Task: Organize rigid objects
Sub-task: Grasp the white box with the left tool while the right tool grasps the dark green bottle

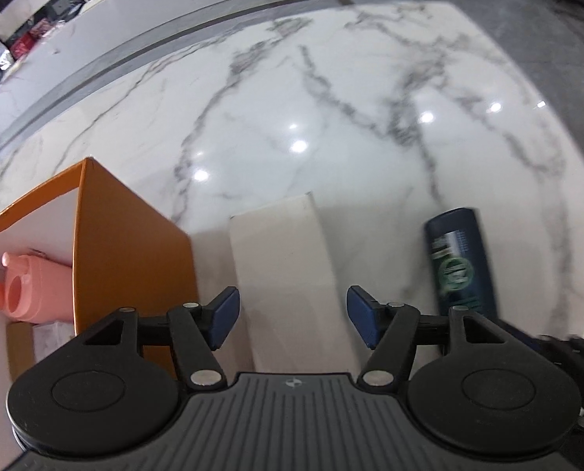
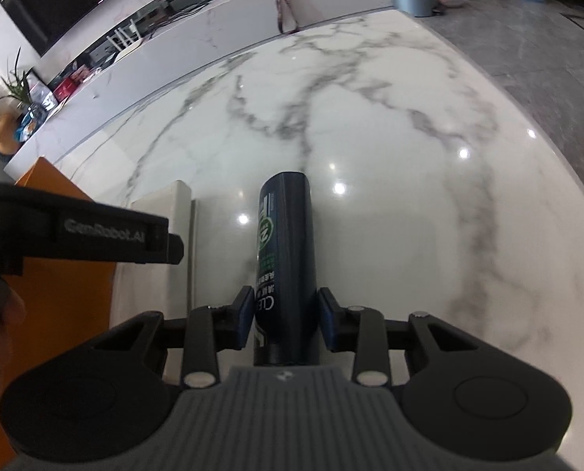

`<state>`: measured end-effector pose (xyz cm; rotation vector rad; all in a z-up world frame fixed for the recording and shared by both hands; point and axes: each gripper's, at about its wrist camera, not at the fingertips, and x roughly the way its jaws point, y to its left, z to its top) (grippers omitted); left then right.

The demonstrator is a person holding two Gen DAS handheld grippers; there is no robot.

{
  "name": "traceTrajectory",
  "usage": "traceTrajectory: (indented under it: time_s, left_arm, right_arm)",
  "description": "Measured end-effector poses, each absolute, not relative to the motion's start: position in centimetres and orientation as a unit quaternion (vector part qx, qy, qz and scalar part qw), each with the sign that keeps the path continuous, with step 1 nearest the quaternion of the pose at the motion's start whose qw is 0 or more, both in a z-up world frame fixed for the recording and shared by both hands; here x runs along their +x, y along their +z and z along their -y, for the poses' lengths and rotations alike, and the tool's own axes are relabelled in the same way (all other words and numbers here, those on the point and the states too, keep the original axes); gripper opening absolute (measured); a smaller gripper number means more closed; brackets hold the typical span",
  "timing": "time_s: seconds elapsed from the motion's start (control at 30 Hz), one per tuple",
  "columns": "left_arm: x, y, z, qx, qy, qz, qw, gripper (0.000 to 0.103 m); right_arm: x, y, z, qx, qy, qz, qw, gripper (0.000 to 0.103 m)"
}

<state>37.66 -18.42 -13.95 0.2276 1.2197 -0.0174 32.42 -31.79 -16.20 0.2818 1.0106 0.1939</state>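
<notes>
Both tools tilted steeply down: right tool (image 2: 284, 324) round bottle (image 2: 286, 259).

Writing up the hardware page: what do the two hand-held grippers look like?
Both match: the left hand-held gripper and right hand-held gripper have black linkage arms with silver pivot pins, blue pads, round black side discs and a ribbed grey centre plate with a small logo. The left one's side reads "GenRobot.AI".

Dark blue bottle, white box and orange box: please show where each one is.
dark blue bottle (image 2: 288, 259), right wrist view, middle of its body.
white box (image 1: 288, 271), left wrist view, its top face.
orange box (image 1: 130, 243), left wrist view, its outer side wall.
</notes>
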Motion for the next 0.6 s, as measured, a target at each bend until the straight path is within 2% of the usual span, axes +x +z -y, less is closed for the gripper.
traceTrajectory:
  time_s: [0.2, 0.6]
  left_arm:
    - [38.1, -15.0, 18.1, 0.101, 0.001, -0.581, 0.807, 0.079]
    - [37.8, -15.9, 18.0, 0.098, -0.008, -0.58, 0.809, 0.075]
  right_arm:
    - [32.4, -16.3, 32.0, 0.139, 0.097, -0.477, 0.862, 0.037]
    - [33.3, -16.5, 31.6, 0.122, 0.103, -0.46, 0.873, 0.038]
